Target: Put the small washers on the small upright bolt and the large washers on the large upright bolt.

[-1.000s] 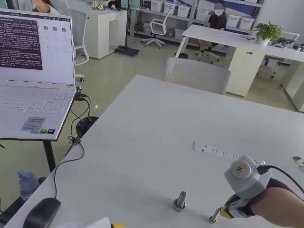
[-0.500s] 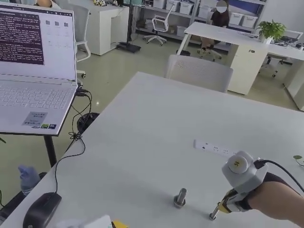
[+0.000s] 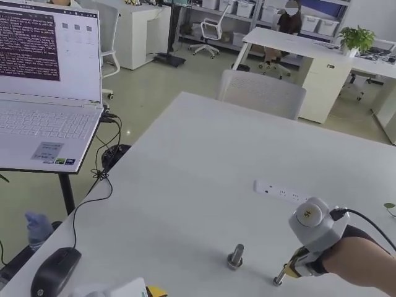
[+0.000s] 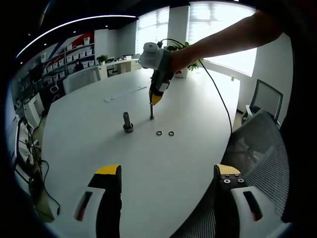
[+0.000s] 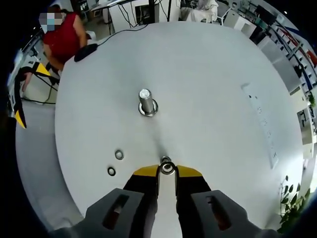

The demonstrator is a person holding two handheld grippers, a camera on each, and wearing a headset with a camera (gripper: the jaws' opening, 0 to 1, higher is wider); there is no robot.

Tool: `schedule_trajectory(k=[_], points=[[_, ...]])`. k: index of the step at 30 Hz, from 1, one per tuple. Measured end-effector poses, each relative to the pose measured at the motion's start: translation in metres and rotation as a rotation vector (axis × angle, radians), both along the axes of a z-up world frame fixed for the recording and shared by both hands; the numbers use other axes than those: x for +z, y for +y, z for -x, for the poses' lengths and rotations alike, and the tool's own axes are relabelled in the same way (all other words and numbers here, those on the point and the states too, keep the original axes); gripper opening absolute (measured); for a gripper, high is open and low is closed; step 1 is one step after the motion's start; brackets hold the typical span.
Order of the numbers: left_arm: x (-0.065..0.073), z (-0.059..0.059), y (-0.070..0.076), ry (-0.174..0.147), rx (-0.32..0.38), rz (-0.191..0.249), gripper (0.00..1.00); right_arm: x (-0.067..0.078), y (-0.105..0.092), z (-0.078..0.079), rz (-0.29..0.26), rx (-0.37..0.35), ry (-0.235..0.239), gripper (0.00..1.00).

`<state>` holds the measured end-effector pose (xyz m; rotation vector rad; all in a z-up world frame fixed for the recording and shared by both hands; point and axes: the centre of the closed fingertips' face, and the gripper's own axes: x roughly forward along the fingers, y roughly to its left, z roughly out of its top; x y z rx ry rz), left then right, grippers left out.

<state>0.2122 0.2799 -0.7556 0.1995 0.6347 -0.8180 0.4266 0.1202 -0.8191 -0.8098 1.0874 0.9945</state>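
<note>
Right tongs [image 5: 167,172] seemingly atop small bolt [image 3: 279,279]

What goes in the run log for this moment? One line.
right gripper: shut on washer atop small bolt | left gripper: open, empty | large bolt: upright | loose washers: two on table

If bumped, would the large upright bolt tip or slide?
The large upright bolt stands on a base wider than its shank, so a light nudge probably won't topple it. It looks like solid metal, likely heavy for its size. On the smooth white table it may slide rather than tip. Whether it is fixed down can't be told.
</note>
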Motion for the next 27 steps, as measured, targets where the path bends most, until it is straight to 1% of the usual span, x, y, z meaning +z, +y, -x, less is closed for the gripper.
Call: schedule_trajectory(k=[9,19,27], points=[[-0.003,0.003,0.001,0.01,0.003,-0.002,0.75,-0.003,0.001,0.0,0.004,0.001,0.003,0.13],[-0.005,0.003,0.001,0.011,0.005,0.0,0.75,-0.007,0.001,0.001,0.006,0.002,0.011,0.13],[-0.009,0.005,0.0,0.02,0.009,0.001,0.75,-0.014,0.0,0.001,0.014,0.003,0.017,0.13]])
